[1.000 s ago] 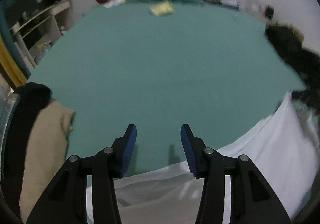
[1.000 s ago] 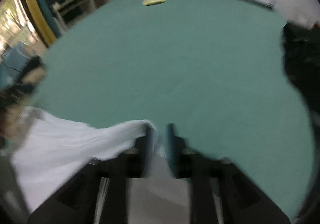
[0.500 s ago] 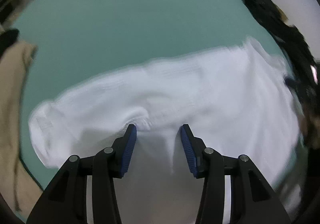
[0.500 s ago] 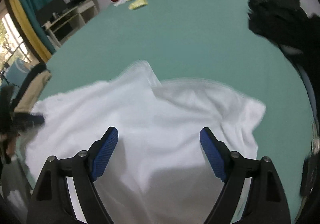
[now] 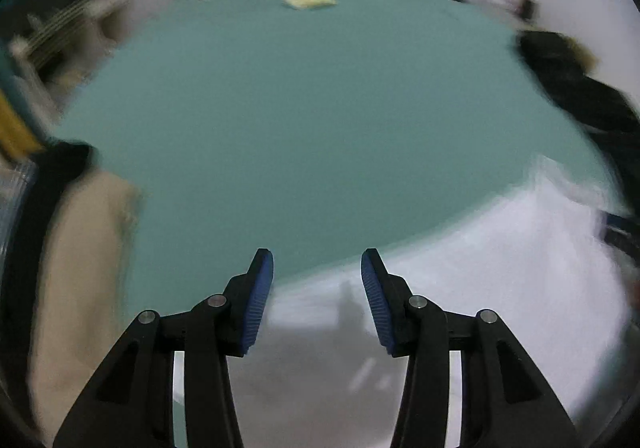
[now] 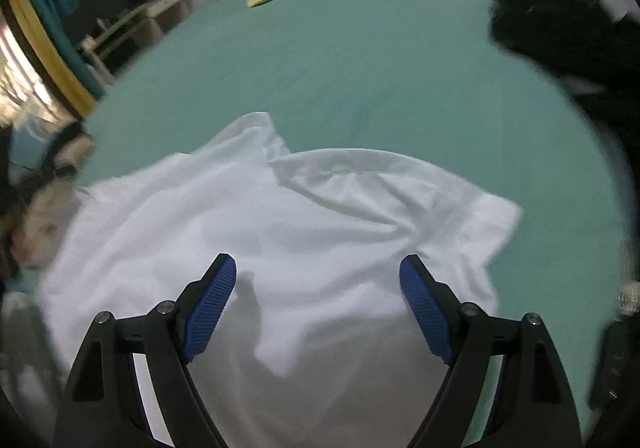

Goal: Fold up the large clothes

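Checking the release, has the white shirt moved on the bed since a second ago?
Yes. The white shirt was bunched at the right gripper; now it lies spread farther up the green sheet, toward the pillows.

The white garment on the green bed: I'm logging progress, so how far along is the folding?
Done: the white cloth garment lies spread but rumpled on the green bed sheet. In hand: nothing; the right gripper has just been opening and hangs empty above it, and the left gripper is open at its edge. Left: smoothing and every fold; the dark clothes pile waits.
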